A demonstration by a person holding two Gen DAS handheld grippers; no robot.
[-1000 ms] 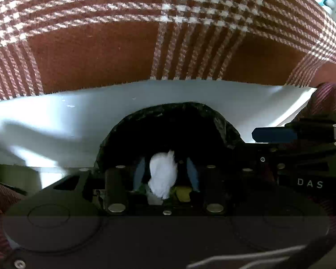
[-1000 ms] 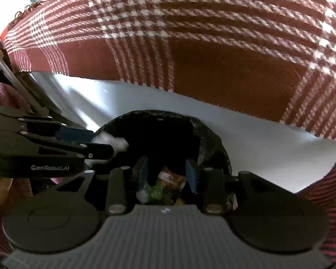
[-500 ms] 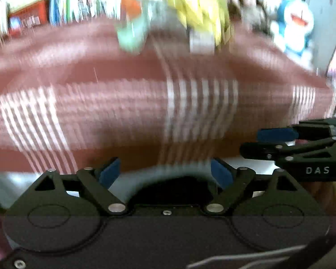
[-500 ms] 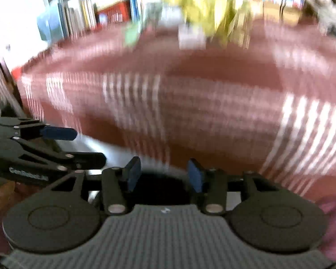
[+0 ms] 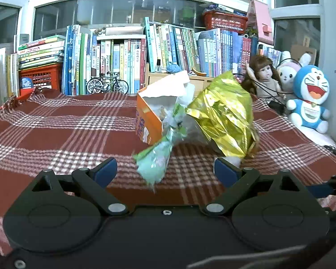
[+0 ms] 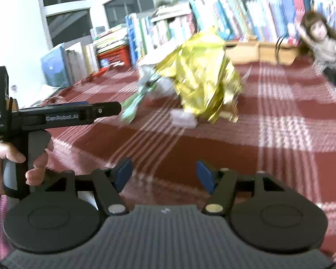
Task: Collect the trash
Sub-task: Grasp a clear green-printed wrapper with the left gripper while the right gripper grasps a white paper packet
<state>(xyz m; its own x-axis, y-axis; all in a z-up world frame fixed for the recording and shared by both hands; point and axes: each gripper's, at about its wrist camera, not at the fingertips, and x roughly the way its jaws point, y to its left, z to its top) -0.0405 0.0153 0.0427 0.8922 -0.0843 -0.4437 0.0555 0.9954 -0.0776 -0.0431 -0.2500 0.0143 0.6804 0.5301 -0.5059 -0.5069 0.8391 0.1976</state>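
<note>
A pile of trash lies mid-table on the red plaid cloth [image 5: 56, 134]: a crumpled gold foil bag [image 5: 224, 121], a torn orange carton [image 5: 147, 123], a pale green wrapper [image 5: 156, 159] and a white wad [image 5: 233, 160]. My left gripper [image 5: 165, 171] hangs short of the pile, its jaws opening with nothing between them. In the blurred right wrist view, the gold bag [image 6: 201, 83], green wrapper [image 6: 134, 105] and a white scrap [image 6: 182, 117] lie ahead. My right gripper [image 6: 164, 173] is empty too, jaws opening. A hand [image 6: 11, 161] holds the left gripper's handle.
Behind the table stand rows of books [image 5: 123, 53], a model bicycle [image 5: 107, 85], red crates [image 5: 40, 78] and a wooden drawer unit [image 5: 168, 78]. A doll [image 5: 266, 76] and plush toys [image 5: 309, 98] sit at the far right edge.
Both grippers rose from over a black-lined bin and tilted up to face the tabletop. The white wad between the left jaws is gone. Both pairs of jaws spread wider.
</note>
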